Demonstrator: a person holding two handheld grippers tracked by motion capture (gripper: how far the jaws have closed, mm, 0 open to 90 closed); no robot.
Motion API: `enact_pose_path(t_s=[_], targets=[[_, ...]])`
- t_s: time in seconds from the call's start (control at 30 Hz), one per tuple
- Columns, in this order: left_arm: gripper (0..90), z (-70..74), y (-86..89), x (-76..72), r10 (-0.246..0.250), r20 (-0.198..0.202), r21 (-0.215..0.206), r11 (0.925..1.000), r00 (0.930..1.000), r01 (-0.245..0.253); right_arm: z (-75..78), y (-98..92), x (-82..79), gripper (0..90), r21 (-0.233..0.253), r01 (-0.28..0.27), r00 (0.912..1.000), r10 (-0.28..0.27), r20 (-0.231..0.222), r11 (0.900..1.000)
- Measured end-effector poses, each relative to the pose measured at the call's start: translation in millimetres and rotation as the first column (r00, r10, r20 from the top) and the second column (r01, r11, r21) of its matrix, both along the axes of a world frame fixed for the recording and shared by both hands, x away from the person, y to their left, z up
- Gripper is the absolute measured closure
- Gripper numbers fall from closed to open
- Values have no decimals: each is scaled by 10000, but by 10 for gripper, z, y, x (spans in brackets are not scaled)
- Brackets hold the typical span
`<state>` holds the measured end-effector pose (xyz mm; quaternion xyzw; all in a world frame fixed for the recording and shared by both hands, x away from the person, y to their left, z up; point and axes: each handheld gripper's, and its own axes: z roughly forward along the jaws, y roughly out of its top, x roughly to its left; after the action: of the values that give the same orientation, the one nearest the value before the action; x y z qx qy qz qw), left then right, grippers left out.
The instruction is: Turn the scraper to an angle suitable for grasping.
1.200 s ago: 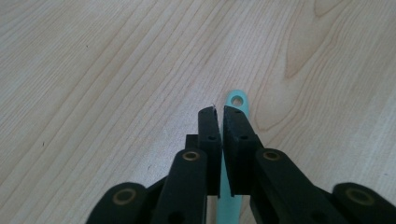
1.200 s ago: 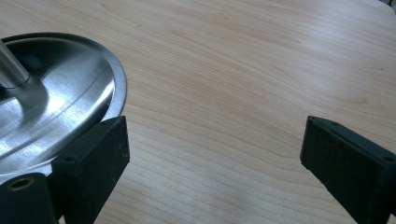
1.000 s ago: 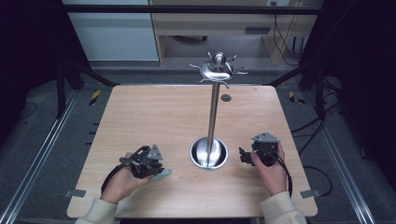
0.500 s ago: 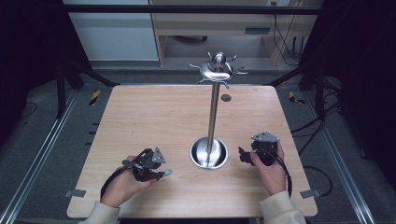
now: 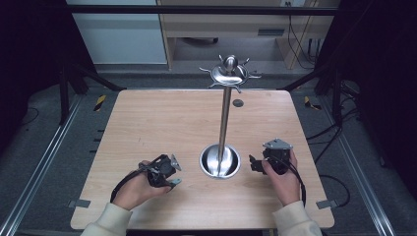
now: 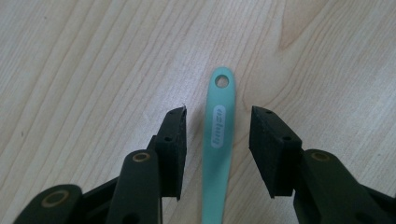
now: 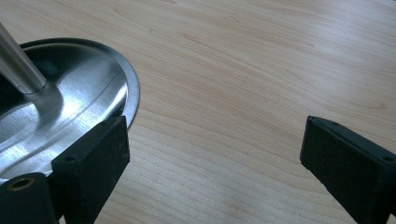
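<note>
A: Left gripper view: the left tool (image 6: 216, 154) stands with both jaws spread on either side of a teal utensil handle (image 6: 217, 140), which lies flat on the wooden worktop (image 6: 93, 60). Neither pad touches the handle; a gap shows on each side. The hanging hole at the handle's end points away from the camera.

B: What has changed against the earlier high view?

A: One second earlier the teal piece showed well clear beside the tool. Now, in the high view, the left tool (image 5: 166, 173) covers most of it, and a small teal tip alone shows at the jaws. The tool has moved over the handle. Judgement: the approach is complete and the closing step is pending.

B: Pose of the left hand?

A: The left hand (image 5: 135, 187) rests low at the near left of the worktop, with the tool tilted steeply down onto the surface and its cable looping back toward the sleeve.

B: And the right side?

A: The right tool (image 7: 215, 168) is spread wide and empty, held just beside the steel base dish (image 7: 70, 107) of the hook stand (image 5: 225, 118). The right hand (image 5: 282, 177) has kept its position throughout.
</note>
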<state>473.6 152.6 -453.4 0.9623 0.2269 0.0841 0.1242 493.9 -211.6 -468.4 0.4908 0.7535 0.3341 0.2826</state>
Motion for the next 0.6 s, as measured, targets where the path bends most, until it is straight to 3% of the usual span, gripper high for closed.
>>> enact_pose_path(t_s=[0.27,0.6], targets=[[573,-11,-111,65,-369,-254,742,9965,9990,387,-1,2,2,86,17,2,10000,-2,5,10000],[585,-66,-156,90,-569,-596,1065,9923,9966,630,3,-11,3,86,20,15,10000,-15,-14,10000]])
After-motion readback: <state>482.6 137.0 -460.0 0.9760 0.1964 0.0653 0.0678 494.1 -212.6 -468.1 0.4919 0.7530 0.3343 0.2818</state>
